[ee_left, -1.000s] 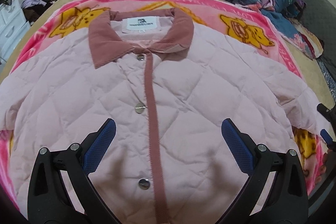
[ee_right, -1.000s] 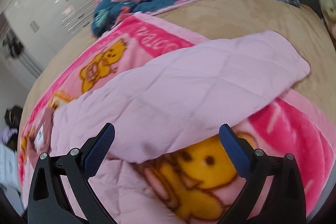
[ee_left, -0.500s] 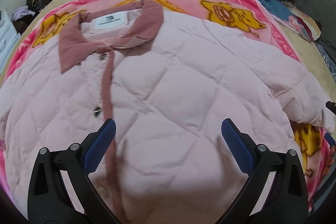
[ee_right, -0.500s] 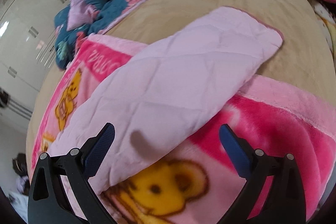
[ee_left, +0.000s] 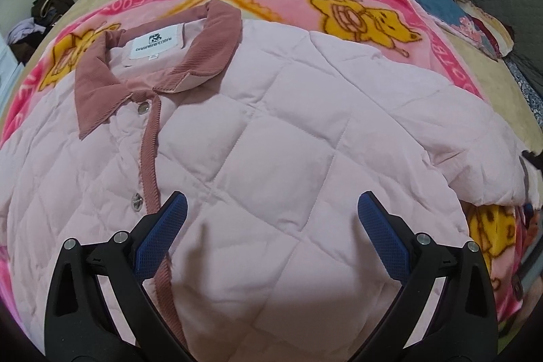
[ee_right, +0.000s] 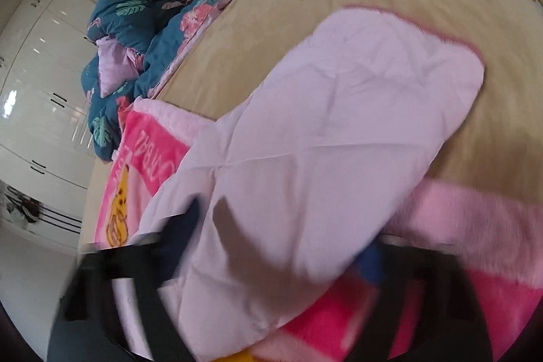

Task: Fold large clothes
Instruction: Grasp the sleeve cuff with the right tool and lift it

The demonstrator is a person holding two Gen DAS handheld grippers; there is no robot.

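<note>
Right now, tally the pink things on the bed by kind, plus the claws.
Quilted pink jacket: 1
Pink cartoon blanket: 1
Claws: 2, left claw and right claw
Total: 4

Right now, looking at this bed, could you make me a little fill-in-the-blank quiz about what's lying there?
1. The quilted pink jacket has a dusty-rose ____ at its neck.
2. The jacket lies on a pink cartoon-bear ____.
3. The right claw is closing around the jacket's ____.
4. The left claw hangs ____ above the jacket, gripping nothing.

Missing words: collar; blanket; sleeve; open
</note>
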